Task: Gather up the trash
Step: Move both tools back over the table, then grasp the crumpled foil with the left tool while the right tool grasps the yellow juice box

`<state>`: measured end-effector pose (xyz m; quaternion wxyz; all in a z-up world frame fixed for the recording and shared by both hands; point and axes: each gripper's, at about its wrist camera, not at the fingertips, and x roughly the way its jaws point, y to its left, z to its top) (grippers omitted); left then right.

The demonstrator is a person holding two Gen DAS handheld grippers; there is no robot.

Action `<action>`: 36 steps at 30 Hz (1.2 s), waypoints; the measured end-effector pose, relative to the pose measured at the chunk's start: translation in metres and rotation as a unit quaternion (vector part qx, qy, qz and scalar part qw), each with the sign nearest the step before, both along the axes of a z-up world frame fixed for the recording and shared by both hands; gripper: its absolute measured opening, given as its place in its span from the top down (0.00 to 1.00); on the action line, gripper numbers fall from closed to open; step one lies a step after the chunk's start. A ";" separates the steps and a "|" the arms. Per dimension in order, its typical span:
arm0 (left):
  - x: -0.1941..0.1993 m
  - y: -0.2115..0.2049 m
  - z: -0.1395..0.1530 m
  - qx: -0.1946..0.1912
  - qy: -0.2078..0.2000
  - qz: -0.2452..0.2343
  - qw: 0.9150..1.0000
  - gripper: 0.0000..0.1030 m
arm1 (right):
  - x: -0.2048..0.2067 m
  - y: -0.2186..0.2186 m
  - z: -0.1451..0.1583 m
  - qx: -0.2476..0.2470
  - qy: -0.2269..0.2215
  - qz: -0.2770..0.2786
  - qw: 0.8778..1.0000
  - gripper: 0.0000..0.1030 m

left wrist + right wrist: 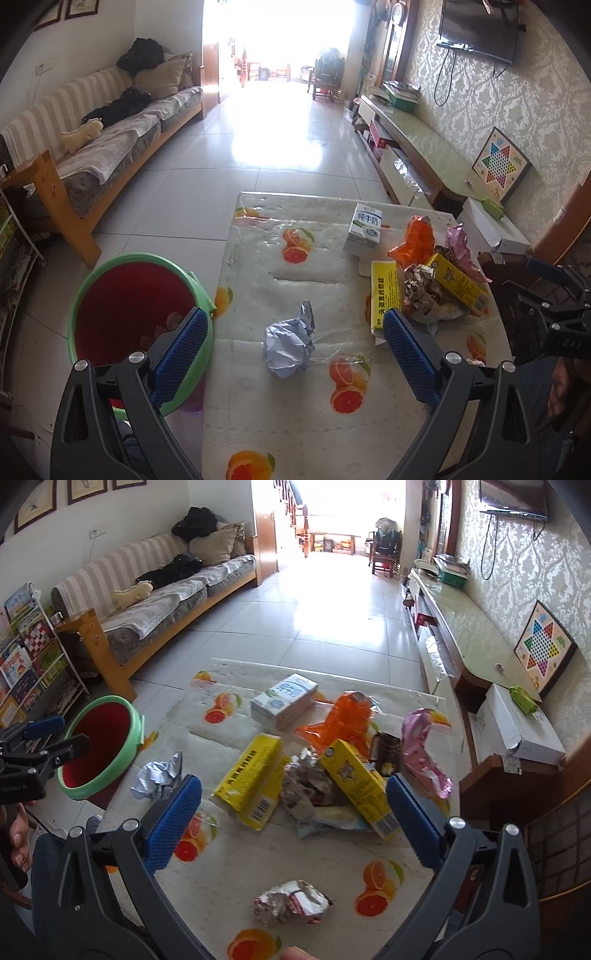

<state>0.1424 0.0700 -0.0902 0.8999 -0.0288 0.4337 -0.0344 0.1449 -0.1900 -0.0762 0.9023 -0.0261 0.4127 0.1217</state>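
A low table [295,413] with an orange-print cloth holds trash. A crumpled grey paper ball [290,341] lies between the open jaws of my left gripper [295,325]; it also shows in the right wrist view [157,775]. A pile holds a white milk carton [284,699], an orange wrapper [341,720], two yellow boxes [251,786], a brown crumpled wrapper [306,784] and a pink wrapper [421,753]. A crumpled foil wrapper [291,902] lies below my open, empty right gripper [293,797]. A green-rimmed red bin [136,321] stands left of the table.
A striped sofa [110,129] runs along the left wall. A TV bench [417,147] with a checkers board [500,164] lines the right wall. A book rack [26,657] stands behind the bin. A white box [517,723] lies right of the table.
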 end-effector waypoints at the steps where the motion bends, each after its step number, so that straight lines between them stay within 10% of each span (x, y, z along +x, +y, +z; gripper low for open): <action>1: 0.004 -0.007 -0.010 0.005 0.010 -0.005 1.000 0.11 | 0.001 -0.009 -0.003 0.000 0.003 -0.007 1.000 0.04; 13: 0.044 -0.024 -0.099 0.040 0.117 -0.019 0.992 0.11 | 0.029 -0.061 -0.041 -0.009 0.042 -0.045 0.998 0.04; 30: 0.066 -0.018 -0.129 0.041 0.146 -0.024 0.988 0.23 | 0.084 -0.031 -0.109 -0.103 0.078 0.008 0.992 0.04; 36: 0.069 -0.016 -0.132 0.038 0.147 -0.016 0.988 0.38 | 0.093 -0.027 -0.125 -0.131 0.097 0.021 0.986 0.27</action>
